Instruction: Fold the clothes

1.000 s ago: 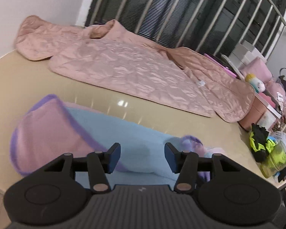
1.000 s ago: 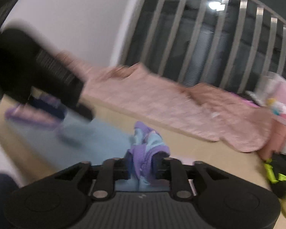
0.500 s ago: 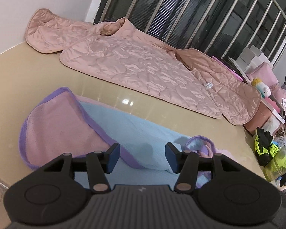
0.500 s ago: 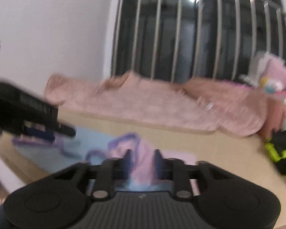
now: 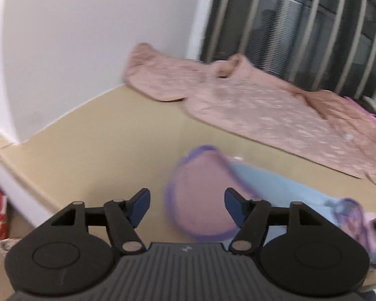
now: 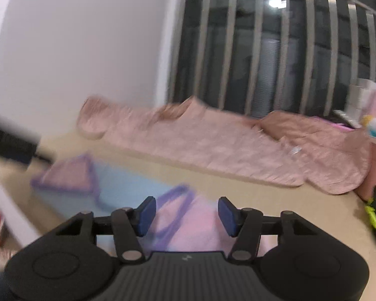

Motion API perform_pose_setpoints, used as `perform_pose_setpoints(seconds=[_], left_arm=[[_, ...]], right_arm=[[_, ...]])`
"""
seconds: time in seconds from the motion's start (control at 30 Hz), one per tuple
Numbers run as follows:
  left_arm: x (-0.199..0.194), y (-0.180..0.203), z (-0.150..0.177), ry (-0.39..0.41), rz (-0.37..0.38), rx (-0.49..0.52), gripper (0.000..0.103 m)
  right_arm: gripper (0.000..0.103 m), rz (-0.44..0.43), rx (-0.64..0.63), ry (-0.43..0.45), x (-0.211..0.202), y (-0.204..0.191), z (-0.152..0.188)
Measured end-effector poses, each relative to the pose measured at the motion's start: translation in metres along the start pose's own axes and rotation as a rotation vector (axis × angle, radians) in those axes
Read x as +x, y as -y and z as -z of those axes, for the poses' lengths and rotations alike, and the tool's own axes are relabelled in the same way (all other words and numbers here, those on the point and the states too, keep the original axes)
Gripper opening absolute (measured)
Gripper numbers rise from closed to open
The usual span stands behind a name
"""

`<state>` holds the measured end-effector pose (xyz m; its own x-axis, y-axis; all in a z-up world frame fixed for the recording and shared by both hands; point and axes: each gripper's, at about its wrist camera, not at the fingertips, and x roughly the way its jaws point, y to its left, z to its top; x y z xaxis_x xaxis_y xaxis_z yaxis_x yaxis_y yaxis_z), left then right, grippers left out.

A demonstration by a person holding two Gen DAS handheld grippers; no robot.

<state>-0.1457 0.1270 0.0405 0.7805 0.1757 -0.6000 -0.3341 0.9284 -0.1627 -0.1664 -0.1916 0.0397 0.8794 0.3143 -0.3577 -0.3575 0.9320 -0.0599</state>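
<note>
Right gripper has let go of the small garment

The right gripper (image 6: 184, 212), half a second ago pinching the blue and pink garment (image 6: 127, 183), is now spread above it; the left gripper (image 5: 186, 207) stays spread too. The garment lies on the counter (image 5: 107, 135) just ahead, one fold apparently done.

Garment (image 5: 250, 183) on table (image 5: 107, 135), jacket (image 5: 263, 105) behind
</note>
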Motion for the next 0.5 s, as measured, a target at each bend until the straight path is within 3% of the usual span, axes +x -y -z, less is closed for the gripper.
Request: perform_pose_setpoints(seconds=[0.1, 0.2, 0.3, 0.37, 0.5], left_arm=[[0.000, -0.004, 0.004, 0.011, -0.038, 0.012, 0.069], [-0.002, -0.003, 0.009, 0.005, -0.011, 0.004, 0.068], [0.001, 0.007, 0.015, -0.037, 0.030, 0.044, 0.053], [0.002, 0.010, 0.018, -0.035, 0.032, 0.056, 0.049], [0.000, 0.000, 0.018, -0.037, 0.071, -0.023, 0.048]], right_arm=[[0.055, 0.008, 0.063, -0.014, 0.003, 0.025, -0.024], [0.055, -0.122, 0.005, -0.082, 0.024, 0.031, -0.064], [0.055, -0.311, -0.125, -0.142, 0.050, 0.005, -0.098], [0.055, -0.440, -0.184, -0.219, 0.085, -0.018, -0.113], [0.052, -0.553, -0.273, -0.366, 0.157, -0.078, -0.121]])
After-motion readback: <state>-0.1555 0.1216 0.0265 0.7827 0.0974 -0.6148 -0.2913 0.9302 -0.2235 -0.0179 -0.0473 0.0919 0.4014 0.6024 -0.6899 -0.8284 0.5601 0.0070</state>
